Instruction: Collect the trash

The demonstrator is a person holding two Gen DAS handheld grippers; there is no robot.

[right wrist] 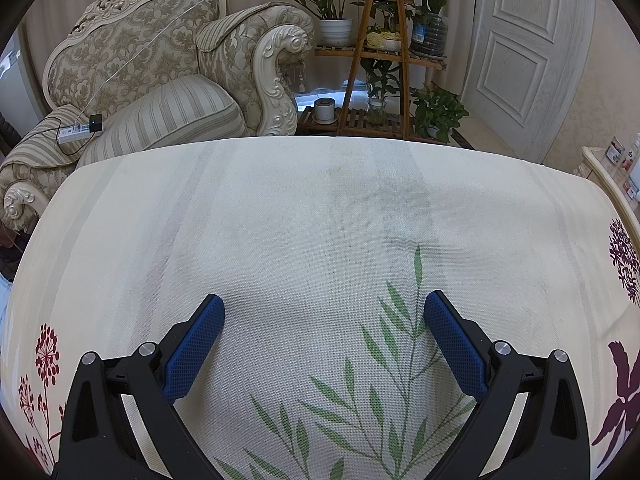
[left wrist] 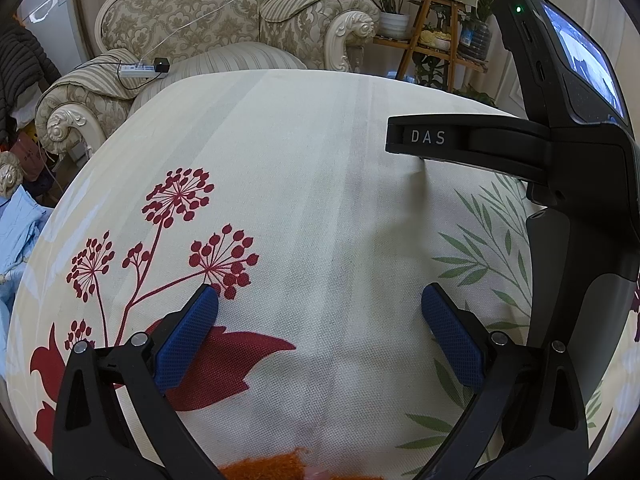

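At six o'clock below the left gripper [left wrist: 319, 302], spread empty like the right gripper [right wrist: 324, 312], orange fuzzy scrap [left wrist: 264, 467] looks soft, light; pinch its edge.

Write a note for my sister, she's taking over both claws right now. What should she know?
Left claw: open, holding nothing, over the flowered tablecloth.
Right claw: open, holding nothing, over the same cloth.
Trash: none shows on the cloth in either view. Something fuzzy and orange peeks in at the bottom edge of the left view; can't tell what it is.
Done: can't tell.
Left: look around for trash before grabbing.
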